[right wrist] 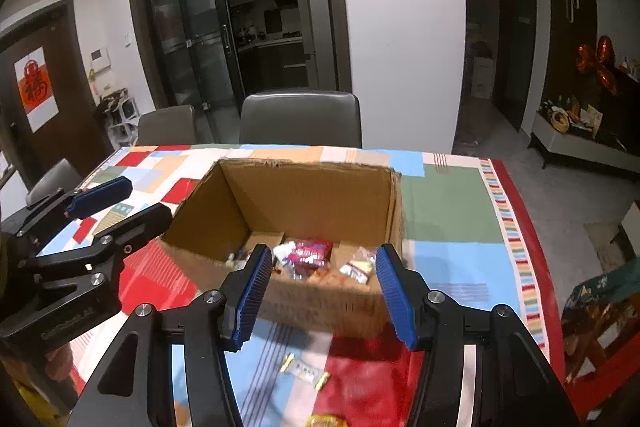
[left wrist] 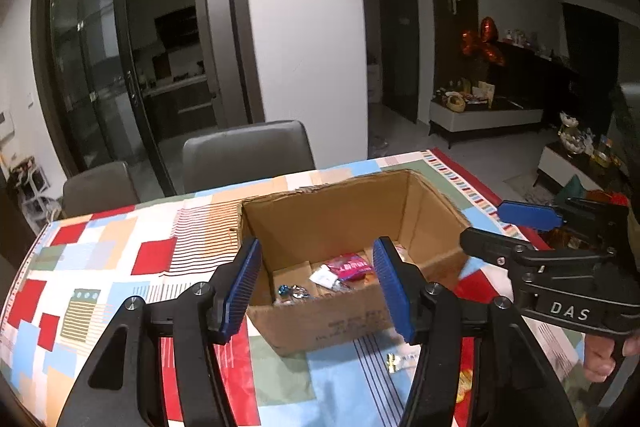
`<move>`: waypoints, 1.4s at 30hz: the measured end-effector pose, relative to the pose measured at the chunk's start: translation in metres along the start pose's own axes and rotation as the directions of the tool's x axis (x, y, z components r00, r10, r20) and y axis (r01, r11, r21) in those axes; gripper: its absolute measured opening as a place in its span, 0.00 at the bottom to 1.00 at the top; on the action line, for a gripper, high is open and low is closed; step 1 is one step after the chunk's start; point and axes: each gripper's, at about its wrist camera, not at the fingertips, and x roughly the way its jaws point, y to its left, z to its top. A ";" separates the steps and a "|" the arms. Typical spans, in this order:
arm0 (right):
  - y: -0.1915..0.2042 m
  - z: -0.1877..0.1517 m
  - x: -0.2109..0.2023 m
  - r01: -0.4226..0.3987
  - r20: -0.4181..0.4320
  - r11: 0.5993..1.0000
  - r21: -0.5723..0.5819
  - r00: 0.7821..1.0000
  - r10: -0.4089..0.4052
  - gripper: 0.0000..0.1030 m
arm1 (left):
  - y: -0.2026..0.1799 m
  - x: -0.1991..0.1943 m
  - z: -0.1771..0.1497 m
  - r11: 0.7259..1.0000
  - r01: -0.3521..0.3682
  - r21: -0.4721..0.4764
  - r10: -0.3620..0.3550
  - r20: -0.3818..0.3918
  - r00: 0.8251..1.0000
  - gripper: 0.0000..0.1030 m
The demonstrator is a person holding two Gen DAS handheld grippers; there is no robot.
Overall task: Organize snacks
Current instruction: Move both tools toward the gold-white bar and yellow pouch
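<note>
An open cardboard box point(left wrist: 332, 211) point(right wrist: 304, 195) stands on the patchwork tablecloth, just beyond both grippers. Inside lie a pink packet point(left wrist: 348, 265) point(right wrist: 310, 253), white packets point(right wrist: 356, 267) and a blue-wrapped candy point(left wrist: 288, 291). A white candy with gold ends point(right wrist: 304, 371) point(left wrist: 400, 361) lies on the cloth in front of the box, and a gold-wrapped piece point(right wrist: 324, 421) sits at the near edge. My left gripper point(left wrist: 316, 287) point(right wrist: 148, 197) is open over the box's near left corner. My right gripper point(right wrist: 322, 291) point(left wrist: 482, 225) is open at the near wall. Neither holds anything.
Two grey chairs point(right wrist: 300, 119) point(right wrist: 168, 127) stand behind the table's far edge. The table's right edge has a red border point(right wrist: 520, 227), and past it lies a green package point(right wrist: 600, 299). A hand point(left wrist: 600, 359) holds the right gripper's handle.
</note>
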 end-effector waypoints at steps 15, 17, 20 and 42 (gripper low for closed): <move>0.010 -0.068 -0.043 0.001 0.028 0.998 0.068 1.000 -0.003 0.54 | -0.032 -0.040 -0.045 0.984 0.048 0.169 -0.058 0.052 0.997 0.55; 0.010 -0.080 -0.042 0.002 0.012 0.996 0.089 1.000 -0.003 0.54 | -0.037 -0.037 -0.055 0.980 0.073 0.187 -0.081 0.033 0.996 0.56; 0.009 -0.100 -0.035 0.015 -0.020 0.993 0.115 1.000 -0.013 0.54 | -0.040 -0.031 -0.068 0.972 0.105 0.210 -0.108 0.001 0.994 0.56; 0.001 -0.179 0.037 0.131 -0.208 0.972 0.194 0.974 -0.090 0.54 | -0.054 0.071 -0.127 0.885 0.362 0.293 -0.286 -0.270 0.919 0.56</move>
